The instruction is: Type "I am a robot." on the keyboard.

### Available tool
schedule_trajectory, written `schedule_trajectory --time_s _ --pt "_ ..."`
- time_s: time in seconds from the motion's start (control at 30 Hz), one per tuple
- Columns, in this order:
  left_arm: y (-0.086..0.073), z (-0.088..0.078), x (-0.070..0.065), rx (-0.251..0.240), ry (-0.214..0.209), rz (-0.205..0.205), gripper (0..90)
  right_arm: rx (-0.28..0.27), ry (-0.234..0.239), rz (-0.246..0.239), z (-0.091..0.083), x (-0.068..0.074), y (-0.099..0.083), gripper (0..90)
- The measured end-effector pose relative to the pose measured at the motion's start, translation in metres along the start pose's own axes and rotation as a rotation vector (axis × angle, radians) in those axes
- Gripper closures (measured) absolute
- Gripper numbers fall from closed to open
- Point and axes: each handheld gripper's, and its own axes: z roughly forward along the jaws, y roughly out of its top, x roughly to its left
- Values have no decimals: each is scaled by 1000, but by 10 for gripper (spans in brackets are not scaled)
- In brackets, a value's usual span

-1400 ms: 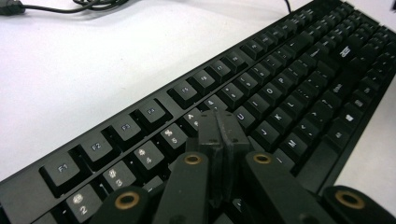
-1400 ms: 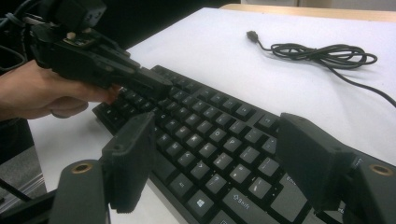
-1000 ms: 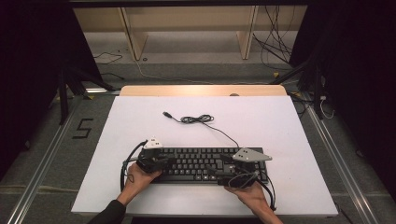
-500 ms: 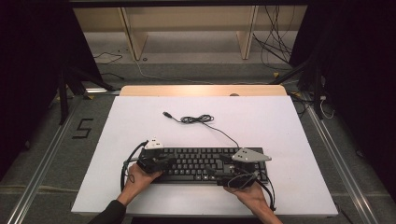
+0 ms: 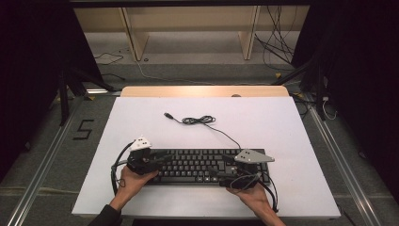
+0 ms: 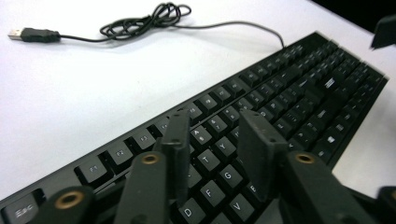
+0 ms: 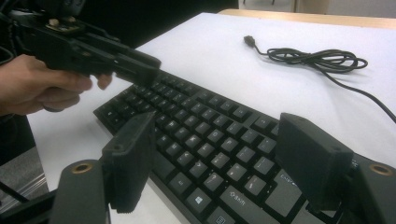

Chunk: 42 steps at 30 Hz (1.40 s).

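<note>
- Keyboard: a black keyboard is laid flat near the front edge of the white table, its long side parallel to that edge.
- Cable: the keyboard's thin black cable is run from its back edge toward the middle of the table, where it is bunched in loose loops; the USB plug is left free just beyond them.
- Left gripper: it is held over the keyboard's left end. Its jaws have just been opening and are parted moderately above the keys, with nothing clamped between them.
- Right gripper: it is held at the keyboard's right end near the front edge. Its jaws are spread wide, one to each side of the keyboard's front rim, and no pad is seen pressing on it.
</note>
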Motion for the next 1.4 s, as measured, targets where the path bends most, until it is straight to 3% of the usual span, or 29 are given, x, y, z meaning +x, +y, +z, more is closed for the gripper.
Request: schedule_trajectory --time_s 0.1,0.33,0.6,0.93,1.07,1.4 --pt "-1 -6 0 -32 -20 -17 548 -1 1 0 0 0 0 299" --pt "-6 -15 -4 -81 -53 -11 399 5 0 -1 1 0 0 300" --pt "-11 -27 -6 -135 -45 -28 347 23 7 -5 6 0 0 302" --pt "-18 -36 -5 -151 -47 -35 295 65 21 -22 18 1 4 344" --pt "-21 -39 -5 -159 -47 -38 287 98 19 -26 23 0 5 428" --pt "-25 -45 -6 -168 -44 -39 275 176 28 -51 39 2 1 764"
